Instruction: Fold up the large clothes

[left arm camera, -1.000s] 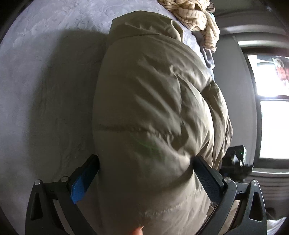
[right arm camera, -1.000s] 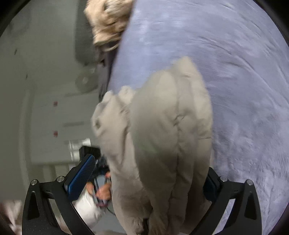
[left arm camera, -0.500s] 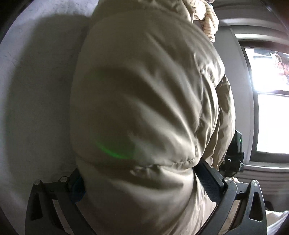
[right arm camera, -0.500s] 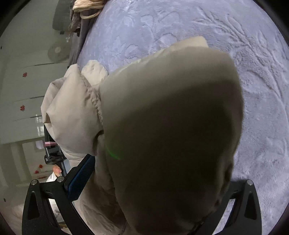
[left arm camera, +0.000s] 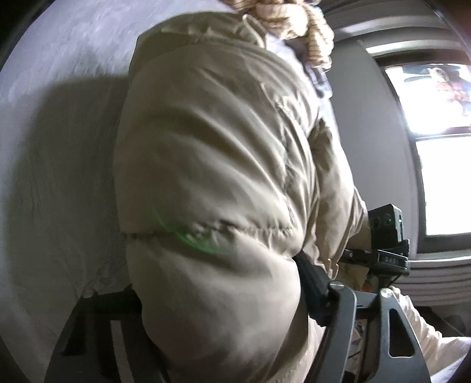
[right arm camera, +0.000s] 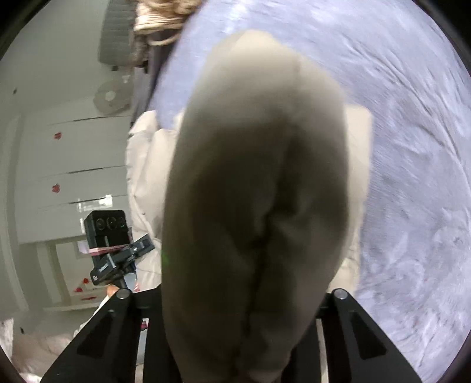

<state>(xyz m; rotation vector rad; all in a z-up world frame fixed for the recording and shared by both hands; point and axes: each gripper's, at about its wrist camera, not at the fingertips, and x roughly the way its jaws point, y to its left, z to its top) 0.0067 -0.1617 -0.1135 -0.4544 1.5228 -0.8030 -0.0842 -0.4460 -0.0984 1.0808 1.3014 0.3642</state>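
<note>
A bulky beige puffer jacket (left arm camera: 212,176) fills the left wrist view, bunched up over the grey-lilac bed cover (left arm camera: 59,117). My left gripper (left arm camera: 217,297) is shut on a thick fold of it; the fabric bulges between the fingers (left arm camera: 312,280) and hides the left one. In the right wrist view the same jacket (right arm camera: 253,206) hangs close in front of the lens. My right gripper (right arm camera: 244,309) is shut on another thick fold, and the fingers are hidden by it. The other gripper's camera block (right arm camera: 107,229) shows beside the jacket.
A striped cream garment (left arm camera: 297,23) lies bunched at the far edge of the bed; it also shows in the right wrist view (right arm camera: 159,17). A bright window (left arm camera: 435,147) is on the right. White cabinet doors (right arm camera: 59,165) and a fan (right arm camera: 110,97) stand off the bed.
Both grippers have moved with the jacket held. It has swung closer to both lenses and more of it is bunched between the fingers, hiding the blue pads.
</note>
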